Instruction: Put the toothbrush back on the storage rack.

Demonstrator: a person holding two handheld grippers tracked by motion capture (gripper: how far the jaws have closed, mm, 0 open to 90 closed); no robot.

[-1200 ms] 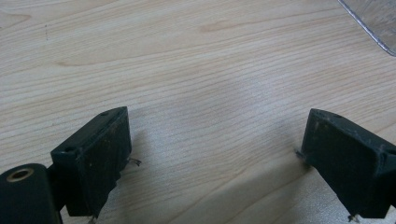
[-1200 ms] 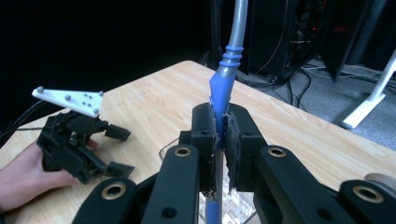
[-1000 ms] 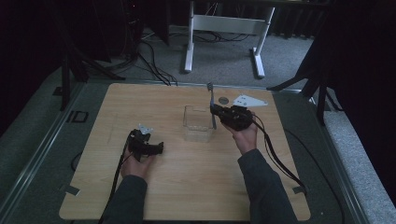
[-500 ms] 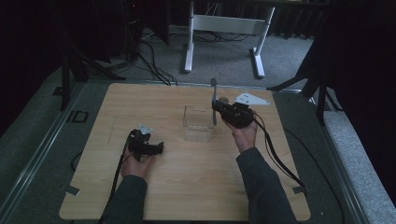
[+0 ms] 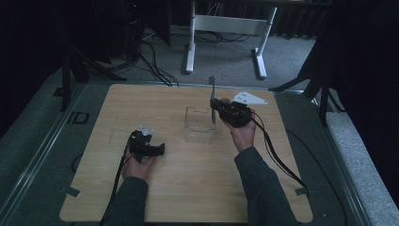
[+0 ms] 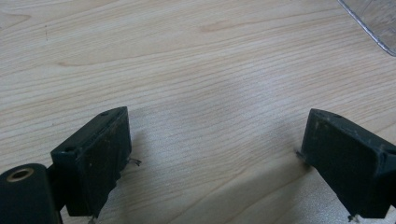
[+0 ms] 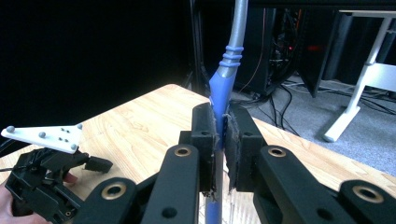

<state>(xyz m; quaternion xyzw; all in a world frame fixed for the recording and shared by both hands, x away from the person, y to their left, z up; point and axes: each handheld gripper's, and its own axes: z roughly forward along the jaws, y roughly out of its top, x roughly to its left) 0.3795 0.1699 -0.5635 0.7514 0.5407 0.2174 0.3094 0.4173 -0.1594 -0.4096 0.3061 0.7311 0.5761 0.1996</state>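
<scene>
The wooden counter (image 5: 179,188) carries a clear plastic container (image 5: 199,123) near its centre. The right gripper (image 5: 216,107) holds a toothbrush (image 5: 212,94) upright just right of the container, its jaws clamped on the blue handle (image 7: 220,98), bristle head up. The left gripper (image 5: 160,149) rests on the counter, left of and nearer than the container, jaws spread wide with nothing between them.

The step in hand appears to be placing the toothbrush in the container. Keep the clamp firm, centre the lower handle end over the opening, lower without striking the rim, then release. No brand, label or writing is legible.
</scene>
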